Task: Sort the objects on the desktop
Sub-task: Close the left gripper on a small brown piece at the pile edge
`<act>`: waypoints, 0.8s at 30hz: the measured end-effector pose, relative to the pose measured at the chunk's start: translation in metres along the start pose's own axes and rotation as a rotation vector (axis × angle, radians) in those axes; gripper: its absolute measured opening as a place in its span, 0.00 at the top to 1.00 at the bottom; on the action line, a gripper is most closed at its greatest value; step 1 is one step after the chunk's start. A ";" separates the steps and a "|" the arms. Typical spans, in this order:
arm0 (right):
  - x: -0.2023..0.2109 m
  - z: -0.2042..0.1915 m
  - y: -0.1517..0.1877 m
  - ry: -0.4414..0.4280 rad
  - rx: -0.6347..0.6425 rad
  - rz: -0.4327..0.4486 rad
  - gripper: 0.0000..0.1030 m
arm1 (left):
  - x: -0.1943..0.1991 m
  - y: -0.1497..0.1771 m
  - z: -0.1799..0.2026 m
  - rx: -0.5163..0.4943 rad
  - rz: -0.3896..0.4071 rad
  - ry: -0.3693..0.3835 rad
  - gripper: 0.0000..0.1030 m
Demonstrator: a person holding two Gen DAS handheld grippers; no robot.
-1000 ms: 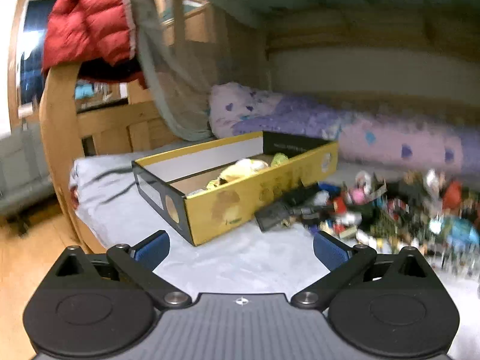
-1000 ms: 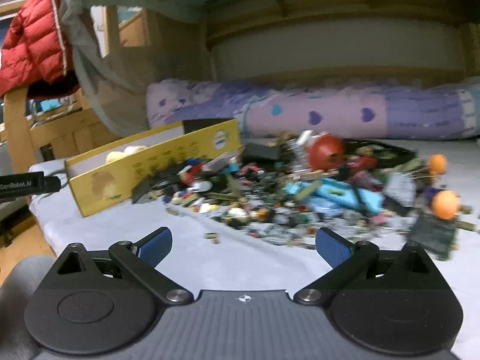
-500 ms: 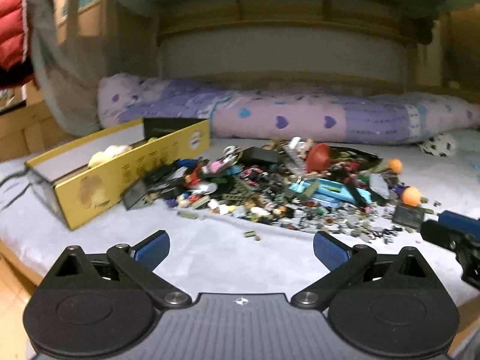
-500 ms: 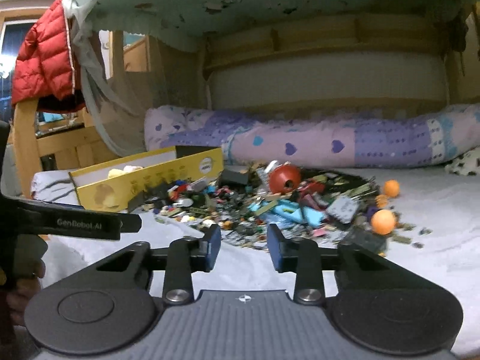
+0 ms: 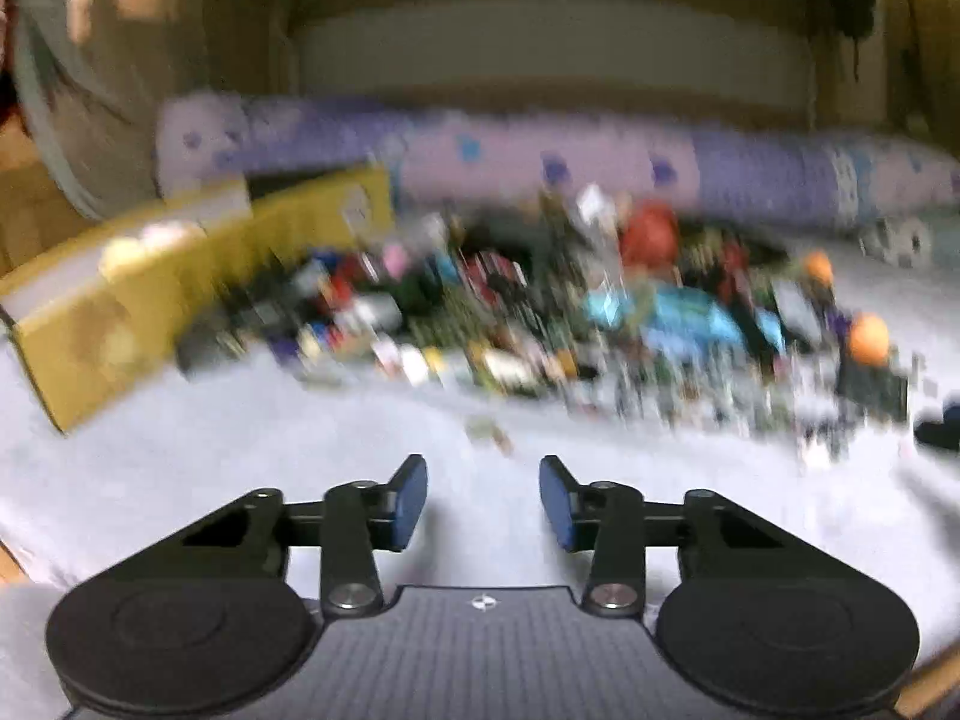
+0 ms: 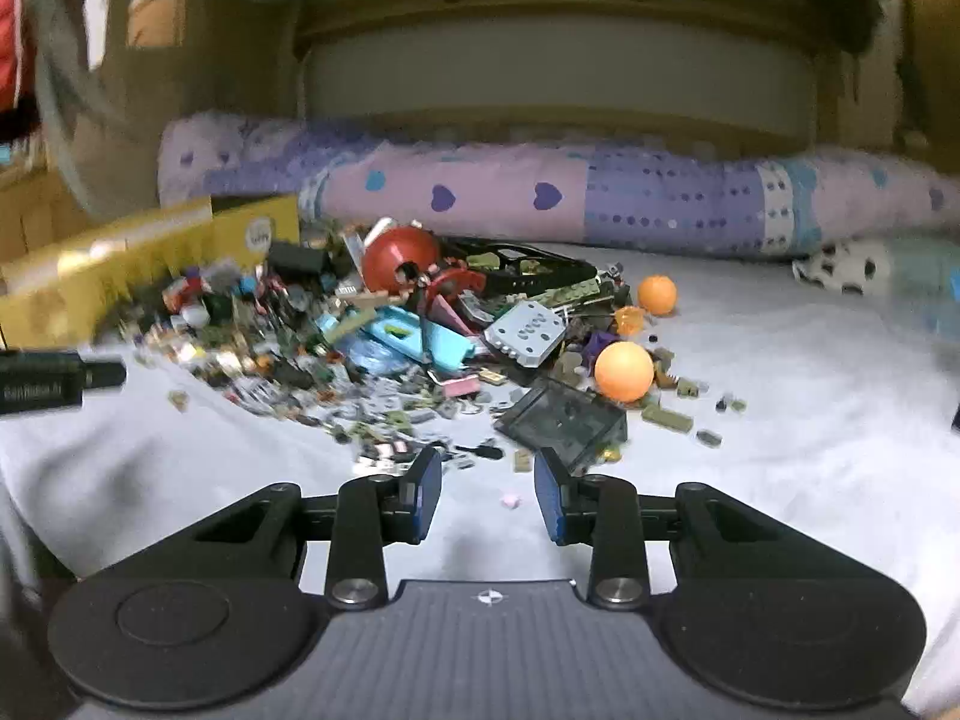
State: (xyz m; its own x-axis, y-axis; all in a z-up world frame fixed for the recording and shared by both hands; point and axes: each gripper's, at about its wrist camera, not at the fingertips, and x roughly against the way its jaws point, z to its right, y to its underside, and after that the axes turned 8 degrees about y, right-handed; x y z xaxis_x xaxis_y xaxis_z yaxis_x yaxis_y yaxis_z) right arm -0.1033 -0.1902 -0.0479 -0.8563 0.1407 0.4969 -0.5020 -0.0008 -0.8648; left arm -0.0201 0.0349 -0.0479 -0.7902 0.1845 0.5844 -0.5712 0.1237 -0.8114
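My left gripper point(image 5: 483, 495) just narrowed on nothing; right gripper point(image 6: 487, 495) part-open, empty; toy pile point(image 6: 420, 336) at twelve o'clock.

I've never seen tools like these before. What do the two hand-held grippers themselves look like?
Both look alike. The left gripper and the right gripper each have two black, jointed finger arms tipped with flat blue pads, silver pivot screws, two round black discs at the base and a ribbed grey centre plate with a small cross mark. No cables show. White lettering marks the left gripper's side in the right view.
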 end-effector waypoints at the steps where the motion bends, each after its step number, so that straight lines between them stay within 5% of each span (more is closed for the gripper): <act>1: -0.005 0.000 0.000 0.001 0.017 -0.002 0.65 | -0.006 0.002 0.001 -0.003 -0.014 0.003 0.65; 8: -0.031 0.007 0.011 0.034 -0.015 -0.079 0.66 | -0.035 -0.002 -0.007 0.080 0.024 0.000 0.67; 18: -0.044 -0.002 0.016 0.046 0.030 -0.065 0.67 | -0.052 -0.002 -0.003 0.005 0.047 -0.011 0.70; 24: -0.042 -0.014 0.019 0.052 0.099 -0.044 0.80 | -0.051 0.001 0.001 -0.024 0.052 -0.002 0.80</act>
State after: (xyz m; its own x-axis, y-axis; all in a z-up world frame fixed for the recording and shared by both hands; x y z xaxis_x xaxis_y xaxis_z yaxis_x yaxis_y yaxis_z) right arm -0.0748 -0.1818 -0.0859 -0.8270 0.1941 0.5277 -0.5507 -0.0906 -0.8298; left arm 0.0191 0.0248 -0.0789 -0.8192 0.1898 0.5412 -0.5236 0.1375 -0.8408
